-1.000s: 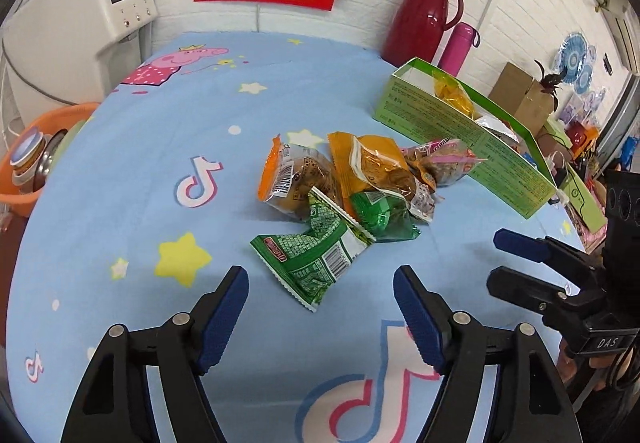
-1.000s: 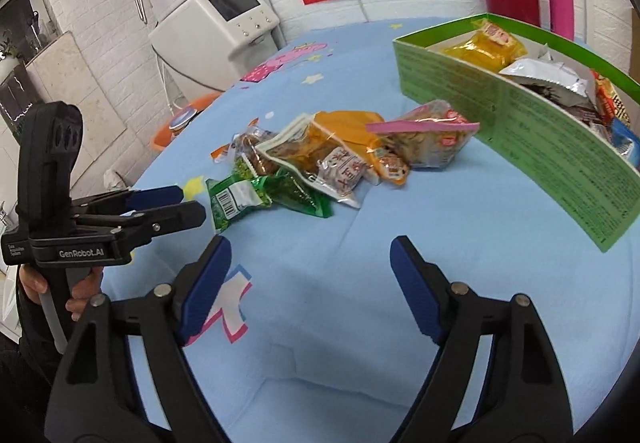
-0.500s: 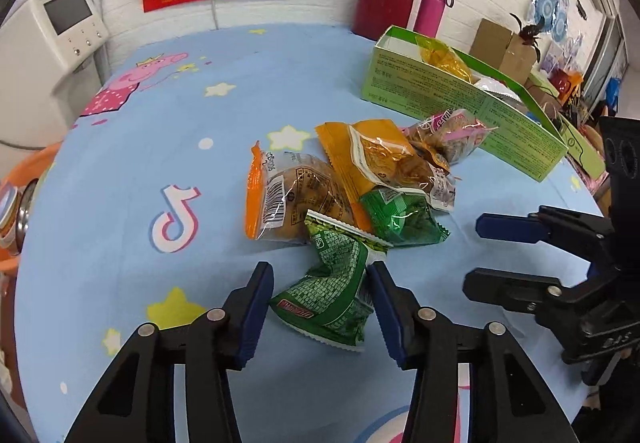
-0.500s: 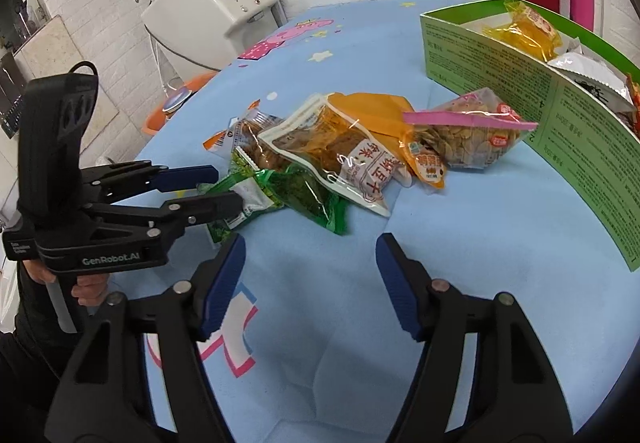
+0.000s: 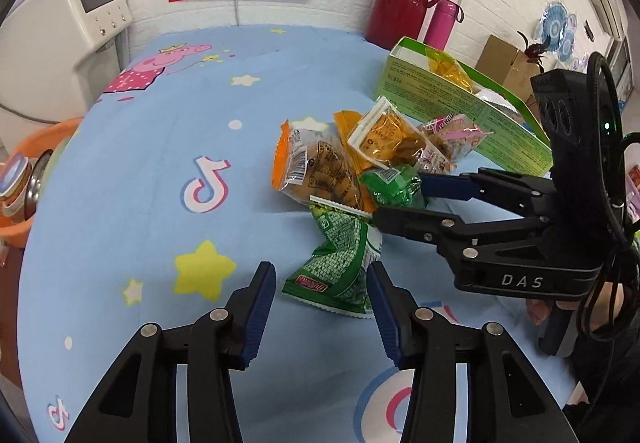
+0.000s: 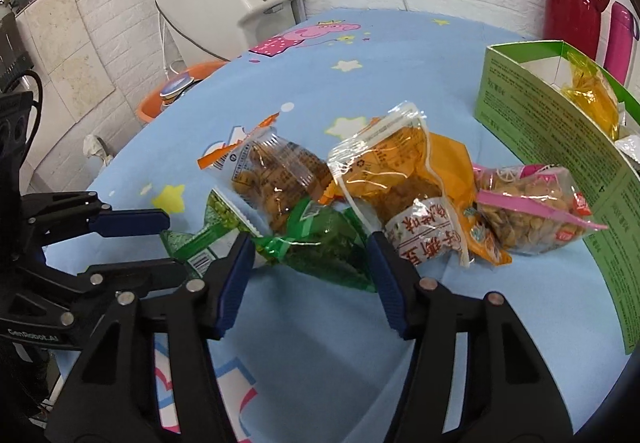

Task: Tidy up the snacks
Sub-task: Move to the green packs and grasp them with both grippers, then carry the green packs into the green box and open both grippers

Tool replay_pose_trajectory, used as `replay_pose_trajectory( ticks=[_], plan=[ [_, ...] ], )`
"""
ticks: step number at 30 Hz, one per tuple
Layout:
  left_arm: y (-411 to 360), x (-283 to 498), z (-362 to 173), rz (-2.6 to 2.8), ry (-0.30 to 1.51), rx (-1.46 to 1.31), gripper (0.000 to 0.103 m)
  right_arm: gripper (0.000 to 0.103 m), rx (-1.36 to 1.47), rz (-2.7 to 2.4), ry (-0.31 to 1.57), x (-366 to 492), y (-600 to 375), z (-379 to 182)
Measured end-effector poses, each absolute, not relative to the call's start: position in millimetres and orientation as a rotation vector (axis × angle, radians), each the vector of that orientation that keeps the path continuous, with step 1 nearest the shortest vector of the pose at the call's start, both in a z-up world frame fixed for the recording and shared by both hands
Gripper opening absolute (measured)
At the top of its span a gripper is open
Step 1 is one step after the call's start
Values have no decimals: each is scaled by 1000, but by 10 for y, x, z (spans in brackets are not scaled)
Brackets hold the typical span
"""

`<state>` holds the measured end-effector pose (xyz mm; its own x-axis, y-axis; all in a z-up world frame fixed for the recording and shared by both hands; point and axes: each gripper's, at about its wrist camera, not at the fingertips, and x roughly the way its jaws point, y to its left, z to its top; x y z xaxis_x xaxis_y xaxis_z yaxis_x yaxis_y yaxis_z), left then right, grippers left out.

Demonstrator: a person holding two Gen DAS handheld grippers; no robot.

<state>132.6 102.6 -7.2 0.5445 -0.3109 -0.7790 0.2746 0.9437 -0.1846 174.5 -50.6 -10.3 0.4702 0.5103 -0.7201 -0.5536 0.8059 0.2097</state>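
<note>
Both grippers are open, holding nothing. The left gripper (image 5: 322, 297) straddles the light green pack (image 5: 340, 263) on the counter (image 5: 160, 235); the right gripper (image 6: 310, 275) straddles the dark green pack (image 6: 320, 247). The packs overlap, so lifting one may drag its neighbour, or crinkly film may slip.

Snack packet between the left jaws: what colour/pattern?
Green packet with fine white print, red label at its near end, white serrated top edge. Clearest in the left wrist view.

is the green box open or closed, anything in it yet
Open and partly filled. The green box has no lid over its top, and a yellow snack bag plus a silver packet show inside it.
</note>
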Motion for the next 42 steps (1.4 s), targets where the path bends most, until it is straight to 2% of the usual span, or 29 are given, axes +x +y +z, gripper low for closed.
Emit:
replay_pose_trajectory(
  ticks=[2, 3, 4, 16, 18, 21, 30, 42],
  plan=[
    [987, 1341, -61, -356, 927, -30, 53, 56, -39, 661, 863, 1735, -537, -111],
    [966, 1349, -64, -360, 925, -20, 54, 46, -36, 657, 871, 1739, -555, -121],
    [948, 1360, -75, -364, 927, -10, 54, 43, -34, 656, 875, 1744, -579, -128],
    [766, 1512, -229, -336, 985, 41, 54, 42, 34, 672, 887, 1556, -821, -100],
    [741, 1496, -216, -317, 989, 43, 40, 42, 64, 695, 881, 1499, -870, -68],
    [718, 1427, -145, -302, 979, 14, 33, 42, 77, 705, 855, 1403, -934, 1],
    [424, 1225, 364, -386, 880, 26, 33, 42, 152, 674, 731, 1264, -1324, 334],
    [-458, 1652, 1026, -529, 768, 18, 33, 42, 216, 433, 553, 1419, -2205, 772]
  ],
)
